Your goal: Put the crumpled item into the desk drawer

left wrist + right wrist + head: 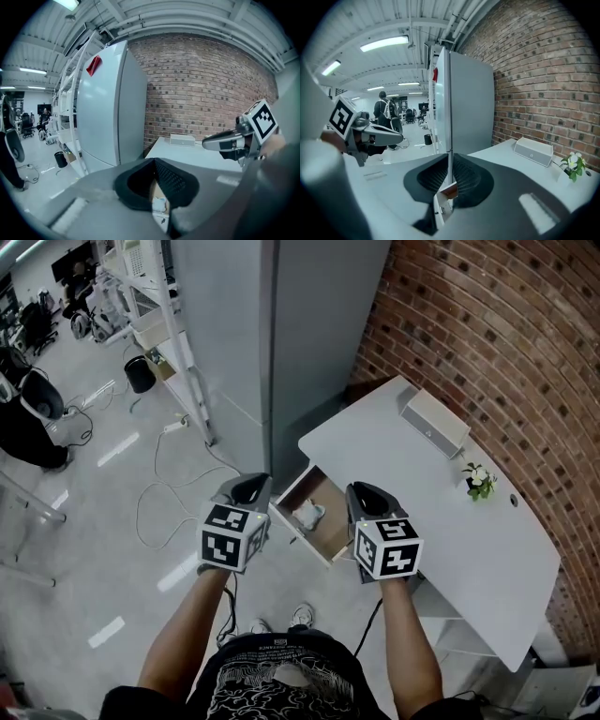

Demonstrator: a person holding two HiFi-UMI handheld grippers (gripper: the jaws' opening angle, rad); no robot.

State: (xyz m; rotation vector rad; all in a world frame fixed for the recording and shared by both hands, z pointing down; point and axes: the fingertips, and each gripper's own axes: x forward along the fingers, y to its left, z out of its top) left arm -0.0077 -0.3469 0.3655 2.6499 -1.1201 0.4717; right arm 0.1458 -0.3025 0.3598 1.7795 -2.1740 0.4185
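A white crumpled item [307, 514] lies inside the open wooden drawer [320, 487] that sticks out from the left end of the white desk [441, 521]. My left gripper [251, 487] hovers just left of the drawer, above the floor. Its jaws stand together with nothing held, and the crumpled item [160, 204] shows through the slit below them in the left gripper view. My right gripper [368, 494] hovers over the drawer's right side at the desk edge. Its jaws stand almost together with nothing between them, and the drawer [440, 206] lies below them.
A white box [434, 423] and a small flowering plant [479, 480] sit on the desk by the brick wall [487, 324]. A tall grey refrigerator [281, 343] stands behind the drawer. Cables [164, 493] trail over the floor at left. A person [384, 110] stands far back.
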